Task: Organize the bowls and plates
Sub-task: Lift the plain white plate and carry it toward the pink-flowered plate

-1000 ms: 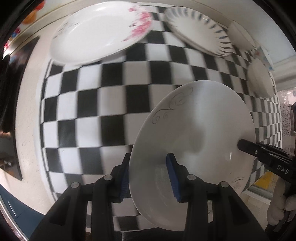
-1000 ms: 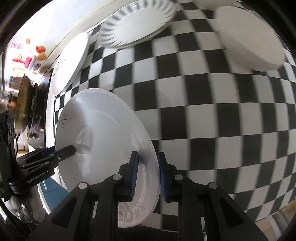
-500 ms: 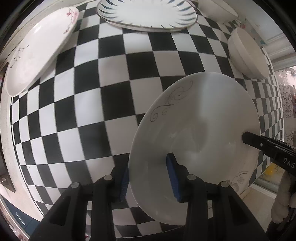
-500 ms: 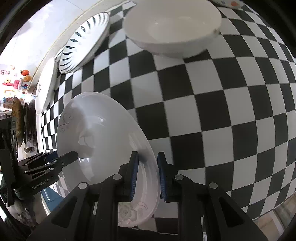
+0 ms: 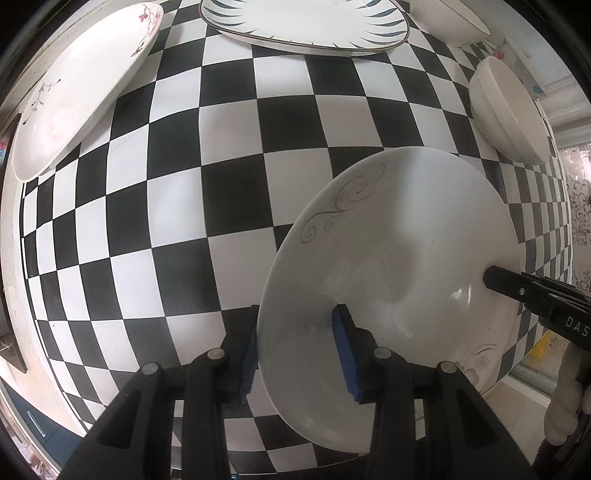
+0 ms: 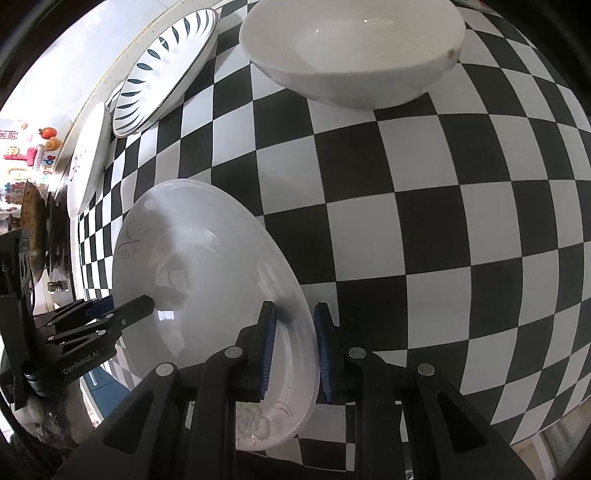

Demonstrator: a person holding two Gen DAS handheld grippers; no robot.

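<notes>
We hold one white plate [image 5: 399, 258] between both tools. Our left gripper [image 5: 295, 347] is closed down on the plate's near-left rim, one blue pad [image 5: 345, 350] on the upper face and the other underneath. Our right gripper [image 6: 293, 347] pinches the opposite rim the same way, its pads narrowed to the thickness of the rim. Each tool shows in the other's view as a black tip lying on the plate's face.

The plate, with a grey scroll on the far rim and a flower print on the near one, seems to hang tilted above the checkered tablecloth [image 5: 229, 155] near its front edge; we cannot tell whether any part touches the cloth. We judge it stiff, glazed, slippery and breakable, with some weight, so two rim grips on opposite sides suit it, and an uneven pull could let it slide out of the pads.

Farther out, a plain white bowl [image 6: 351, 55] sits far right on the cloth. A leaf-patterned plate [image 5: 306, 22] lies at the far edge. A pink-blossom plate [image 5: 81, 88] lies far left. A second bowl [image 5: 454, 18] sits in the far right corner, only partly visible.
</notes>
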